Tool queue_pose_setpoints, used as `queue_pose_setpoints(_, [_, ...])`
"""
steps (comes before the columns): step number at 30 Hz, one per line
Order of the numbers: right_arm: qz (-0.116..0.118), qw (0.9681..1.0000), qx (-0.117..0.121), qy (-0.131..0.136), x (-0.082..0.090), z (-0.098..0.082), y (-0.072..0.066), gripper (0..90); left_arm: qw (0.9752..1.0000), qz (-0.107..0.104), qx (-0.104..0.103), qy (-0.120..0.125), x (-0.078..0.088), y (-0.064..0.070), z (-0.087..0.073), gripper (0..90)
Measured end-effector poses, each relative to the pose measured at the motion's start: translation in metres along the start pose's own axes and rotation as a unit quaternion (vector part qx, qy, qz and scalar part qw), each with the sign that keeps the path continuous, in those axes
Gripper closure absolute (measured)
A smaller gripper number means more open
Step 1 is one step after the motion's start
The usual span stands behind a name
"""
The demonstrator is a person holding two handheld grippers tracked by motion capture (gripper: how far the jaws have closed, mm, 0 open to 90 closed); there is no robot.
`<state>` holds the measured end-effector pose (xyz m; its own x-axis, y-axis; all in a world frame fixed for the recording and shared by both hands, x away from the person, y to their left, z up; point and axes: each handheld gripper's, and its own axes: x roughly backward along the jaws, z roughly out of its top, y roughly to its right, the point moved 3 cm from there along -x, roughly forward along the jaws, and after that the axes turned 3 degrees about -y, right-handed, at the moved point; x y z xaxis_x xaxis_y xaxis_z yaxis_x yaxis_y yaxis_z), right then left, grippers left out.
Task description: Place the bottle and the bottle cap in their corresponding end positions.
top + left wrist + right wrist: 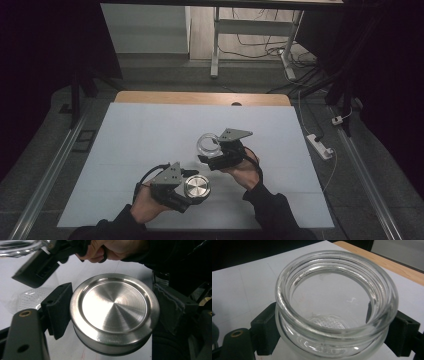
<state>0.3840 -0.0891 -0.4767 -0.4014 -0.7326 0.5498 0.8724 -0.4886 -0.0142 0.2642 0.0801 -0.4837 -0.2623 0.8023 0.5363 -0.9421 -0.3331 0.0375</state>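
1. We hold a brushed metal lid in the left gripper, jaws clamped on its rim from both sides, just above the white table near its front edge.
2. We hold an open glass jar in the right gripper, jaws pressed on the wall below the threaded neck; it sits at about one o'clock from the lid, close but apart.
3. Glass is slick: if we twist against the jar, it may turn or slip in the pads.
4. The lid is gripped only at its edge; meeting the jar's mouth tilted, it could cross-thread or pop free.
5. If either drops, the jar could crack on the table.
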Motion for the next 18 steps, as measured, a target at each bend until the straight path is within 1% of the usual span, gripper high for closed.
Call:
queue_pose_setpoints(5, [-0.003, 1.0, -0.002, 0.001, -0.004, 0.002, 0.004, 15.0, 1.0, 0.005, -0.002, -0.003, -0.006, -0.001, -0.004, 20.4])
queue_pose_setpoints(11, [-0.007, 1.0, -0.005, -0.001, -0.009, 0.003, 0.01, 15.0, 1.0, 0.004, 0.001, -0.008, -0.013, -0.004, -0.009, 20.4])
queue_pose_setpoints(18, [-0.016, 0.9998, -0.008, -0.004, -0.017, 0.003, 0.016, 15.1, 0.9997, 0.004, 0.008, -0.021, -0.026, -0.009, -0.017, 20.4])
